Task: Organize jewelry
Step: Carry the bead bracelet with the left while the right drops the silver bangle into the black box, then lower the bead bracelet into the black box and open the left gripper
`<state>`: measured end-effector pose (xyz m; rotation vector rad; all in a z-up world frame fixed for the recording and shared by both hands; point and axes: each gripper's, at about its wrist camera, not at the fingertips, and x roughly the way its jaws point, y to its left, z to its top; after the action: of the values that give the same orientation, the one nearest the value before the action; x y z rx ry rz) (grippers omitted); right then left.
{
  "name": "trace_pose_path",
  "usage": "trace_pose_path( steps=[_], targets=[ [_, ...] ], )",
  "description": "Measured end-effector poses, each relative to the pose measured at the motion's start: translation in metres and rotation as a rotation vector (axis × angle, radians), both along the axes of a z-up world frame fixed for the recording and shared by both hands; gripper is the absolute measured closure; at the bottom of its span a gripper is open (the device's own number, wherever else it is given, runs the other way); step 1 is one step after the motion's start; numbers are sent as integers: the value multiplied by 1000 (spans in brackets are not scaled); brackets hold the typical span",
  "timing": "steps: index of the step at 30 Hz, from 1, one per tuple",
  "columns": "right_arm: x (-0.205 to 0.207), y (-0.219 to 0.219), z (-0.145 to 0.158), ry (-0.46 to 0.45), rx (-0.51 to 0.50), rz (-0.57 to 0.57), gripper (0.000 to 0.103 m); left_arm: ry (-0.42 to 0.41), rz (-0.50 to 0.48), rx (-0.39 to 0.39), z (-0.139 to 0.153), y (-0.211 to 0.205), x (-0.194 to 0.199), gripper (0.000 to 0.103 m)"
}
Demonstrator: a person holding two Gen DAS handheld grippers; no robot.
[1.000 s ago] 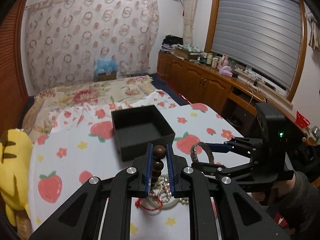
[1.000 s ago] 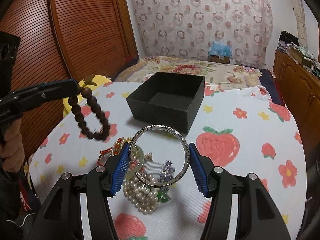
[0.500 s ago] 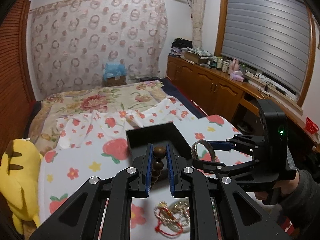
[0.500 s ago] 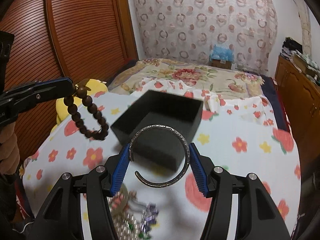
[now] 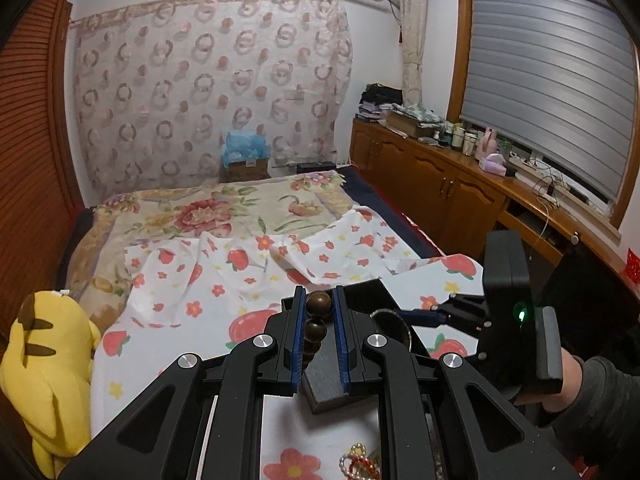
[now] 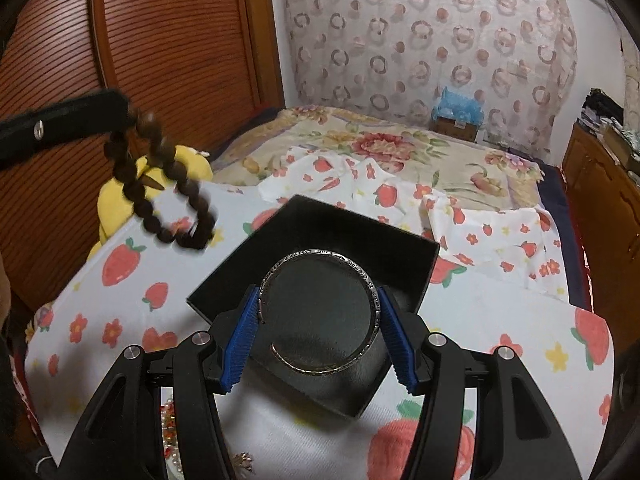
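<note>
My left gripper (image 5: 318,312) is shut on a brown wooden bead bracelet (image 5: 319,305), which hangs from it in the air left of the box in the right wrist view (image 6: 160,184). My right gripper (image 6: 318,328) is shut on a silver open bangle (image 6: 352,276) and holds it directly above the open black box (image 6: 408,248). In the left wrist view the box (image 5: 324,380) lies under my fingers, with the right gripper (image 5: 400,314) and bangle (image 5: 384,314) over its right side.
A pile of pearl and red-cord jewelry (image 5: 358,466) lies on the strawberry-print cloth (image 6: 500,320) near me, also low in the right wrist view (image 6: 172,432). A yellow plush toy (image 5: 44,364) sits at the left edge. A bed lies beyond, cabinets at right.
Both grippers have moved forward from over the jewelry pile to the black box. The bangle now hangs over the box's inside. The bead bracelet swings, blurred, left of the box.
</note>
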<state>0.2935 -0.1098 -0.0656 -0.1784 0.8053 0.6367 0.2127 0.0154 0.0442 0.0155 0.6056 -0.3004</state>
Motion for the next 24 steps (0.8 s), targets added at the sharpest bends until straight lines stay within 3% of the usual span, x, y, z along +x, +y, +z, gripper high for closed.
trace_pose_path(
  steps=[4, 6, 24],
  targets=[
    [3, 2, -6, 9, -14, 1, 41, 9, -6, 0, -2, -2, 11, 91],
    [3, 2, -5, 0, -9, -5, 32, 11, -13, 2, -4, -3, 15, 91],
    [-9, -78, 2, -18, 19, -159, 31, 77, -108, 7, -28, -41, 44, 91]
  ],
)
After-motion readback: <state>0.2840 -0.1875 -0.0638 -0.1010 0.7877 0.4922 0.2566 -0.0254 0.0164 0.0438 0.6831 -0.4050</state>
